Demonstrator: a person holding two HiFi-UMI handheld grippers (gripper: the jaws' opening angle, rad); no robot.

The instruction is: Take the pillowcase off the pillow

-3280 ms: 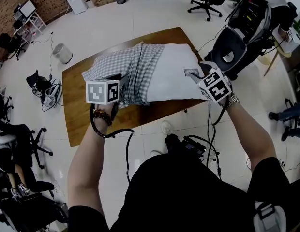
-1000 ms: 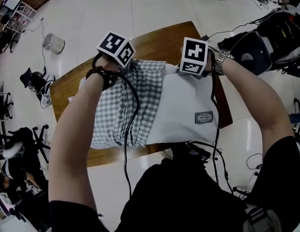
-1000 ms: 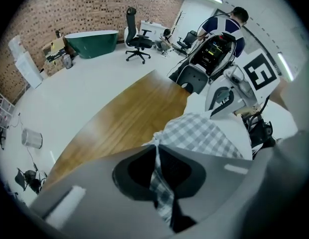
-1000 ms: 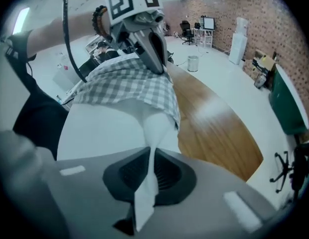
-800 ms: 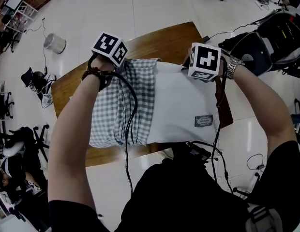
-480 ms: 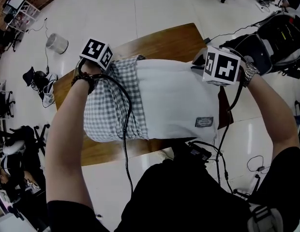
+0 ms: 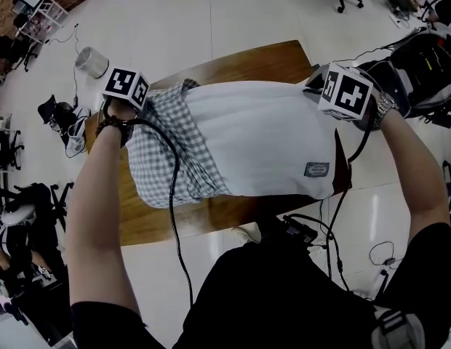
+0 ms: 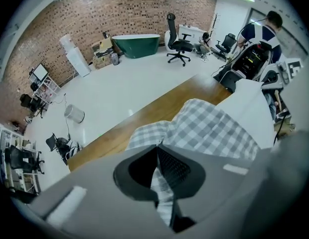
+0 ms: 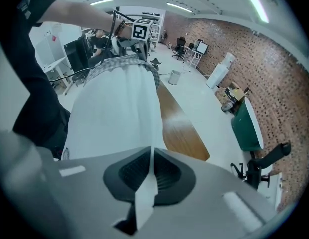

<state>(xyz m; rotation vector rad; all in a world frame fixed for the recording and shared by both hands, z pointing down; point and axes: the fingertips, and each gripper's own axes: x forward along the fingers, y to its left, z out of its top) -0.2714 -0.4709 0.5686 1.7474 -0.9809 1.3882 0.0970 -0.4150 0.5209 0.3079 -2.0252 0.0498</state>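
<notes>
Left gripper (image 8: 157, 151) is clamped on the checked pillowcase (image 7: 149, 166) at the table's (image 7: 240, 60) 9 o'clock. Right gripper (image 9: 151, 153) pinches the white pillow (image 7: 262, 140) at 3 o'clock. In the head view, cubes hide both jaws.

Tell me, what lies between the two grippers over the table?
In the head view, the white pillow spans from the right gripper to the checked pillowcase pinched by the left gripper.

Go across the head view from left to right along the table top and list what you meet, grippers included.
left gripper → checked pillowcase, which it pinches, bunched to the left → white pillow, bare → dark label near its right end → right gripper, pinching the pillow's white cloth.
</notes>
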